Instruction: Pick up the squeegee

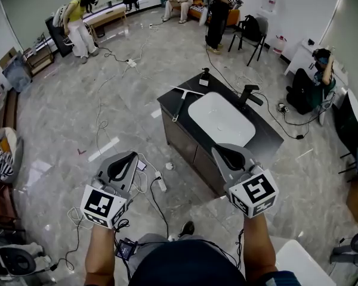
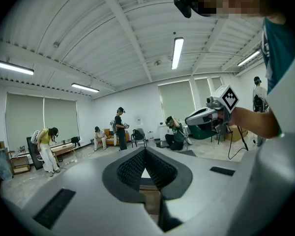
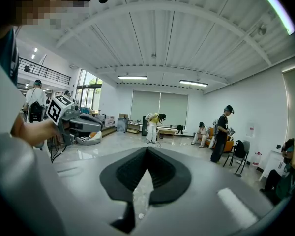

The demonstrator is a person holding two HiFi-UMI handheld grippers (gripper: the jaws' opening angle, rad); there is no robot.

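The squeegee [image 1: 181, 102] lies on the left end of a black countertop [image 1: 268, 137], its blade toward the far edge and its thin handle toward me. A white sink basin [image 1: 221, 118] and a black faucet [image 1: 249, 94] sit to its right. My left gripper [image 1: 132, 155] is held over the floor, in front and to the left of the cabinet, jaws together and empty. My right gripper [image 1: 218, 151] hovers at the cabinet's near edge, also shut and empty. In the gripper views the left gripper [image 2: 145, 151] and the right gripper [image 3: 147, 150] show their pads meeting at the tips.
Cables and a power strip [image 1: 161, 184] lie on the floor between me and the cabinet. Several people stand or sit along the far walls. A black chair [image 1: 253, 33] stands beyond the counter. A white table corner [image 1: 301, 262] is at my lower right.
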